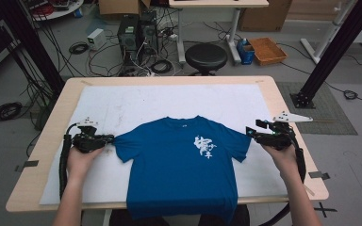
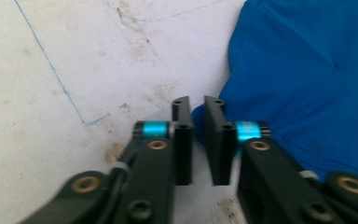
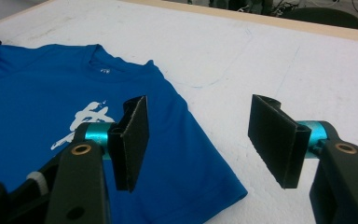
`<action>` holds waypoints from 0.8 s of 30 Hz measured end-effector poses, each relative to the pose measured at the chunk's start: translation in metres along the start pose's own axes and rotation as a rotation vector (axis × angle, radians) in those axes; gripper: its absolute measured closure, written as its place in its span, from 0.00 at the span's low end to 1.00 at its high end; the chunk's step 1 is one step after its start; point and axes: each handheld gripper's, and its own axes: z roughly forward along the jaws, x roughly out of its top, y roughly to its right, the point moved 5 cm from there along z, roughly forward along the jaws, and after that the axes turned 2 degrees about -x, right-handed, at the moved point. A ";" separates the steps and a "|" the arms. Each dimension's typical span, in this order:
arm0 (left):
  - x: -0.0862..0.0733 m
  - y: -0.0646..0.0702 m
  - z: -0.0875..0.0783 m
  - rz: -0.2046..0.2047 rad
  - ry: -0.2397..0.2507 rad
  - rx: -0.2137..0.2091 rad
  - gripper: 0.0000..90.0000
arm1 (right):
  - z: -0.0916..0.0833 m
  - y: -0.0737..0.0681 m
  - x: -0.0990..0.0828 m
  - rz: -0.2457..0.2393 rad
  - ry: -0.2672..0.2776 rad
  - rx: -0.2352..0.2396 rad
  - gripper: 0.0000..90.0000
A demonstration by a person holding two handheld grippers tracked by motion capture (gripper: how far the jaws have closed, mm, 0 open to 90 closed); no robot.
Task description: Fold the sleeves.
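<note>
Pinching the sleeve hem at the left of the high view, your left gripper (image 1: pixel 107 139) has its fingers nearly closed on a small fold of the blue shirt (image 1: pixel 184 160); in the left gripper view that bit of cloth (image 2: pixel 196 116) sits between the tips, so the hold looks thin and shallow. Your right gripper (image 1: pixel 253 133) hangs just off the other sleeve at the right of the frame, fingers wide apart and holding nothing; in the right gripper view one finger (image 3: pixel 133 140) hovers over the sleeve and the other over the bare white mat (image 1: pixel 122 101). The shirt lies flat, print up, in the lower centre of the bench (image 1: pixel 56 122), with its bottom hem hanging over the near edge. You seem to be at the grasping stage of a fold or spread, with one sleeve taken and the other not. Next, lower the right gripper onto the sleeve edge and close, matching the left. Open mat lies above the collar in the high view, giving room to move that way; both side edges of the bench are near your hands, so keep moves inward.
</note>
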 end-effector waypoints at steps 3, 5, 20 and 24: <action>0.001 0.001 -0.002 -0.015 0.004 0.000 0.98 | 0.000 0.000 0.000 -0.003 0.002 -0.002 0.42; 0.004 0.003 -0.007 -0.031 0.041 -0.004 0.98 | 0.000 0.000 0.000 -0.006 0.005 0.000 0.42; 0.030 0.034 -0.026 -0.091 0.127 -0.092 0.99 | 0.000 -0.003 0.002 -0.004 0.006 0.004 0.42; 0.050 0.064 -0.027 -0.111 0.161 -0.169 0.99 | 0.000 -0.004 0.002 -0.007 0.006 0.006 0.42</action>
